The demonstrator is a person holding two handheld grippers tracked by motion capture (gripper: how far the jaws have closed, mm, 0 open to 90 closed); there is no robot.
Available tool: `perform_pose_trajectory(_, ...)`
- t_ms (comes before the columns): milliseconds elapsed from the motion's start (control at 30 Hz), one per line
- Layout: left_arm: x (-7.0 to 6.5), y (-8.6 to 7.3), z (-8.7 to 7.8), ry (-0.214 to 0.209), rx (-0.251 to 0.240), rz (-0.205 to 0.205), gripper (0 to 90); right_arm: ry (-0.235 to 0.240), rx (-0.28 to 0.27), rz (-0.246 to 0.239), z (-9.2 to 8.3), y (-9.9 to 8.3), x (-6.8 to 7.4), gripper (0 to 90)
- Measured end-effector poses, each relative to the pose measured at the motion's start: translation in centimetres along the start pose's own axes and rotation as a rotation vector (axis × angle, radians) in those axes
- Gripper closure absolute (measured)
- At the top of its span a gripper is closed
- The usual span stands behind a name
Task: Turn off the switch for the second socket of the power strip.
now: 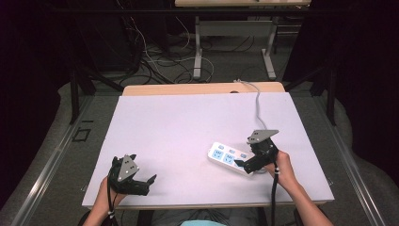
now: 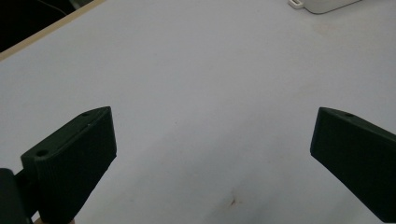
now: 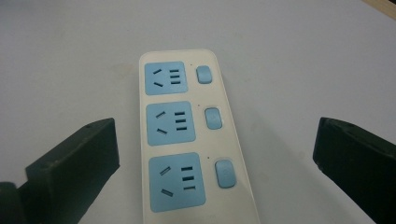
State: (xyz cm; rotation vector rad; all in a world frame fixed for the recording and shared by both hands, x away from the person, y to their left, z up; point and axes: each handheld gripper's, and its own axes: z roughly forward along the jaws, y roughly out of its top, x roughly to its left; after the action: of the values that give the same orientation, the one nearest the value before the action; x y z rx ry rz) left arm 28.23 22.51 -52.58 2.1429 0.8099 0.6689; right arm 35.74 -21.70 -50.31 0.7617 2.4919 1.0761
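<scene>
Straddling the power strip (image 3: 187, 140), apparently unlabelled, right tool (image 3: 215, 154).

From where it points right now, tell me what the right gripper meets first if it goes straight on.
Most likely the white power strip: it lies lengthwise between the open jaws of the right gripper, directly ahead. Height above it is unclear.

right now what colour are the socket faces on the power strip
Light blue, on a white power strip; clearest in the right gripper view.
</scene>
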Motion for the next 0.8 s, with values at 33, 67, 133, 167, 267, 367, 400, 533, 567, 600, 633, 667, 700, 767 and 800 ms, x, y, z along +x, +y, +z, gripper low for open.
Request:
perform_pose_trajectory(33, 0.0, 0.0, 0.0, 0.001, 0.0, 0.001, 0.0, -0.001, 0.001, 0.0, 0.1, 0.1, 0.0, 0.0)
perform_pose_trajectory(67, 0.0, 0.0, 0.0, 0.001, -0.001, 0.0, 0.0, -0.001, 0.003, -0.001, 0.2, 0.1, 0.0, 0.0)
perform_pose_trajectory(133, 0.0, 0.0, 0.0, 0.001, -0.001, 0.0, 0.0, 0.004, 0.006, -0.001, 0.4, 0.3, 0.0, 0.0)
perform_pose_trajectory(167, 0.0, 0.0, 0.0, 0.0, -0.001, 0.0, 0.0, 0.0, 0.006, -0.003, 0.5, 0.3, 0.0, 0.0)
perform_pose_trajectory(267, 0.0, 0.0, -0.1, 0.009, -0.005, 0.0, 0.0, 0.004, -0.014, -0.004, 0.9, 0.5, 0.0, 0.0)
perform_pose_trajectory(367, 0.0, 0.0, -0.1, 0.009, -0.01, -0.002, 0.0, 0.011, 0.012, -0.006, 0.8, 0.6, -0.1, 0.0)
perform_pose_trajectory(400, 0.0, 0.0, -0.1, 0.01, -0.009, -0.005, 0.1, 0.005, 0.007, -0.01, 0.9, 0.7, -0.1, 0.0)
perform_pose_trajectory(533, 0.0, 0.0, -0.1, 0.011, -0.011, -0.002, 0.0, 0.002, 0.009, -0.005, 1.1, 0.8, -0.3, 0.0)
perform_pose_trajectory(567, 0.0, 0.0, -0.1, 0.012, -0.007, -0.001, 0.1, 0.011, 0.012, -0.006, 1.2, 0.8, -0.3, 0.0)
perform_pose_trajectory(600, 0.0, 0.1, -0.1, 0.012, -0.007, -0.001, 0.1, 0.002, 0.001, 0.001, 1.3, 0.8, -0.3, 0.0)
perform_pose_trajectory(633, 0.0, 0.1, -0.1, 0.013, -0.008, -0.002, 0.0, 0.004, 0.003, -0.005, 1.3, 0.9, -0.4, 0.0)
perform_pose_trajectory(667, 0.0, 0.1, -0.1, 0.014, -0.009, -0.002, 0.1, 0.006, 0.001, -0.005, 1.3, 0.9, -0.4, 0.0)
perform_pose_trajectory(700, 0.0, 0.1, -0.1, 0.013, -0.009, -0.004, 0.0, -0.008, -0.022, -0.001, 1.5, 1.0, -0.5, 0.0)
perform_pose_trajectory(767, 0.0, 0.1, -0.1, 0.012, -0.012, -0.003, 0.1, -0.001, -0.007, -0.001, 1.4, 1.1, -0.5, 0.0)
perform_pose_trajectory(800, 0.0, 0.1, -0.1, 0.013, -0.012, -0.004, 0.0, 0.001, -0.009, 0.0, 1.5, 1.2, -0.5, 0.0)
